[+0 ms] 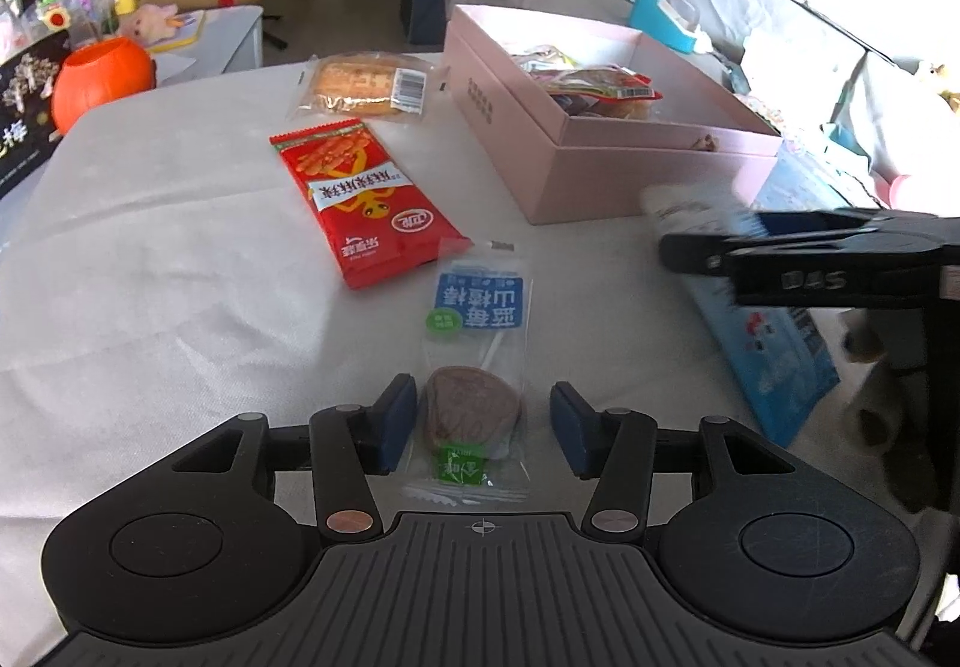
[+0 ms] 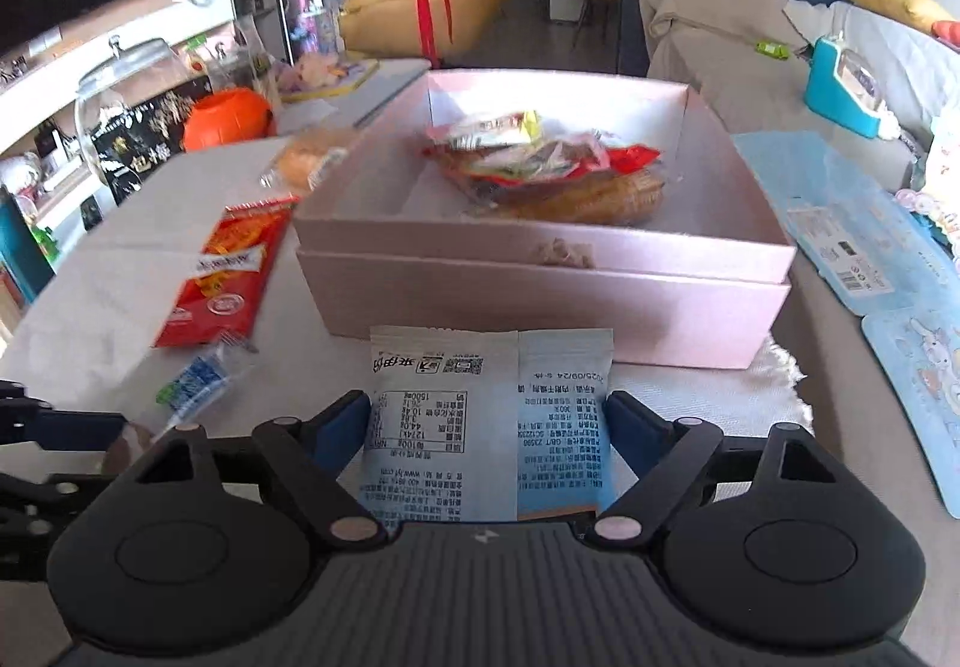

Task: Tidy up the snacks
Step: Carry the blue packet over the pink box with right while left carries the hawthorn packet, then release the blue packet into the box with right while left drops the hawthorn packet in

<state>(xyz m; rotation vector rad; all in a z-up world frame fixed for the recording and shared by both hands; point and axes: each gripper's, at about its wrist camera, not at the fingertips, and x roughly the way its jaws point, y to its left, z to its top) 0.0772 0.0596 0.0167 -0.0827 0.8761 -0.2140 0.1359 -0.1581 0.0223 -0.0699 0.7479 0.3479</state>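
Note:
A pink box [image 1: 606, 175] [image 2: 540, 301] holds several snack packets [image 2: 540, 169]. On the white tablecloth lie a red snack bag [image 1: 360, 199] [image 2: 222, 271], a clear-wrapped bread [image 1: 366, 84] [image 2: 306, 162] and a clear lollipop packet with a blue label [image 1: 477, 367] [image 2: 198, 385]. My left gripper [image 1: 483, 427] is open, its pads either side of the lollipop packet's brown disc. My right gripper [image 2: 489, 427] is shut on a white-and-blue snack packet [image 2: 489, 427], held in front of the box's near wall; it also shows in the left wrist view [image 1: 708, 241].
A light blue flat pack [image 2: 852, 223] [image 1: 774, 349] lies right of the box. An orange pumpkin bucket [image 1: 99, 78] [image 2: 228, 117] and a glass jar [image 2: 126, 114] stand beyond the table's far left. A grey sofa with a blue item [image 2: 840, 87] is at the right.

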